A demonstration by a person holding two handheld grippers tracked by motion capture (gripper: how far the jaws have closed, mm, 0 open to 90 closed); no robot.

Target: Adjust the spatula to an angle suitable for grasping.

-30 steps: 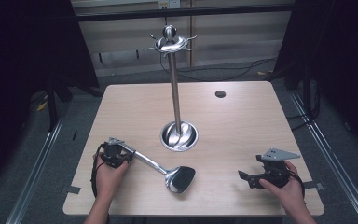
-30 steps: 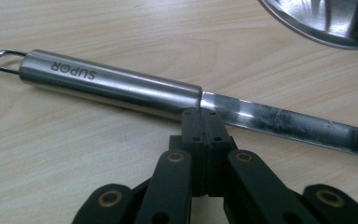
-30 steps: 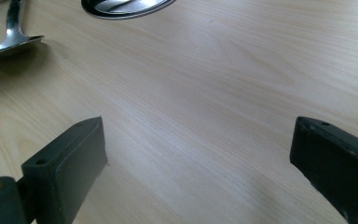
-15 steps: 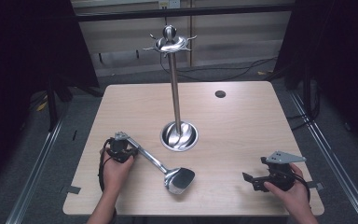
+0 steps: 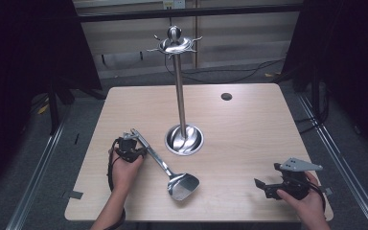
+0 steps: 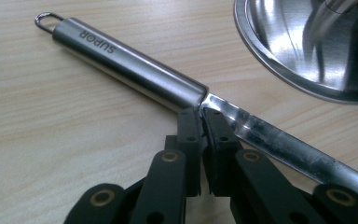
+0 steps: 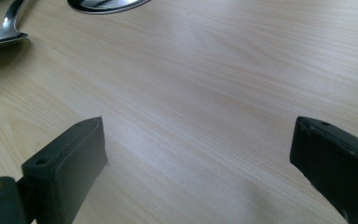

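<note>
The left tongs [image 5: 143,152] sit left of the stand [image 5: 179,96], tips against the scoop [image 5: 163,166] where its round handle meets the flat neck. In the left gripper view the left tongs [image 6: 203,116] are all but clenched, with a thin slit between the jaws. They have just been easing apart, and nothing shows between them. The scoop lies flat on the desk [image 5: 249,134], just left and in front of the stand's base, bowl toward the person. I judge this is either letting go or a re-grip, with hanging not yet begun.

Next comes a firm pinch on the handle, then lifting its end ring [image 6: 46,18] to a hook [image 5: 153,50] at the stand's top.

The scoop is brushed steel: a smooth, slippery tube handle and a mirror-bright neck. The stand is a polished pole on a dished base. The desk is pale wood grain.

Well right of the stand, the right tongs [image 5: 261,184] rest released, jaws wide.
</note>
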